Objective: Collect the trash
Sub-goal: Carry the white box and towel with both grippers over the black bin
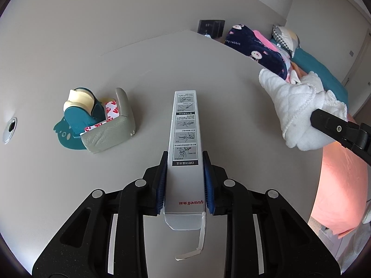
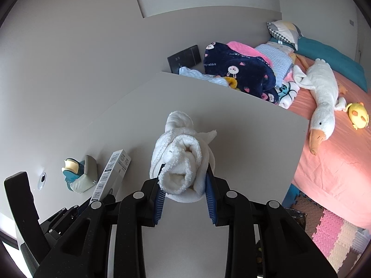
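My left gripper (image 1: 184,162) is shut on a long white-and-grey carton (image 1: 184,143) with printed instruction drawings; it points away over the grey table (image 1: 69,185), and a strip of tape hangs from its near flap. The carton also shows at the lower left of the right wrist view (image 2: 111,173). My right gripper (image 2: 184,173) is shut on a rolled white cloth (image 2: 183,157) held above the table. The cloth (image 1: 299,113) and one right finger show at the right of the left wrist view.
A teal tape dispenser (image 1: 81,115) and a grey leather holder (image 1: 111,129) with red-and-white tape stand at the left. A cable hole (image 1: 9,129) lies further left. Right of the table is a bed (image 2: 336,162) with blankets, a plush goose (image 2: 322,102) and a foam mat (image 2: 334,234).
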